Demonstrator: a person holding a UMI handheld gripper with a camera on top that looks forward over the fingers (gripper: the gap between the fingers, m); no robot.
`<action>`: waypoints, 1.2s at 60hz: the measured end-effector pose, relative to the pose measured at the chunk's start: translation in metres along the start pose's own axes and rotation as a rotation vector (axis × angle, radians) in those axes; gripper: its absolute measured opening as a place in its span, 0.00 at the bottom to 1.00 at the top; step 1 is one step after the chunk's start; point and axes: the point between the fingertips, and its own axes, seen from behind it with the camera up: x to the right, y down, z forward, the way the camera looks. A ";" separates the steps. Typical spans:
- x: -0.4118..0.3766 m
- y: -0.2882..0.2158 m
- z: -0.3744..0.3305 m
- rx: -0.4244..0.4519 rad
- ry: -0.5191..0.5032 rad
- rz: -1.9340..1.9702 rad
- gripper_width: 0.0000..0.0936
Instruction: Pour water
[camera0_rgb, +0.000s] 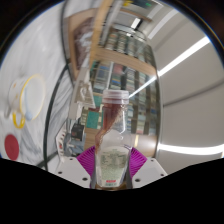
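Gripper view: the claw (112, 160) is clamped on a clear plastic bottle (113, 130), its purple pads (88, 158) pressing both sides. The bottle stands upright between the fingers, ribbed and translucent, with a pale label band whose writing is too small to read. Beyond it lie shelving and ceiling lights. To the left, on the white worktop (35, 60), are a clear container (28, 98) and a red lid (12, 144).

Clear plastic bottle (114, 130) with white cap, tilted, its transparent base held between the gripper's (113, 165) two pink-padded fingers (88, 158).
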 end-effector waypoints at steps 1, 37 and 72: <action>0.010 0.007 -0.001 -0.007 -0.007 0.091 0.44; -0.172 0.041 -0.079 -0.436 -0.342 1.718 0.44; -0.188 0.029 -0.132 -0.519 -0.340 1.658 0.91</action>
